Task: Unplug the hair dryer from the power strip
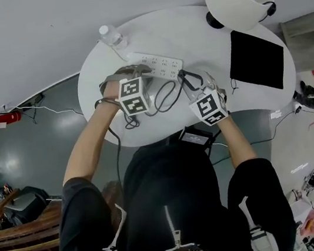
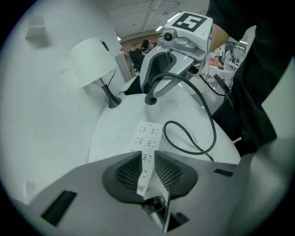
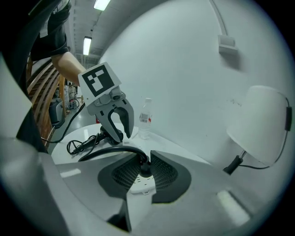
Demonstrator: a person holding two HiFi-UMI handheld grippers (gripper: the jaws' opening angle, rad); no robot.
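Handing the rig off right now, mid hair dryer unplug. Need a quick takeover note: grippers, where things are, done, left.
Left gripper: shut on one end of the power strip.
Right gripper: shut on the black plug at the strip's other end.
Hair dryer: on the table beside the left gripper, cord looped.
Done: both grips set. In the left gripper view the plug looks raised off the strip, but the prongs are not visible.
Left: confirm it is out, pull free if not, then set the plug down.
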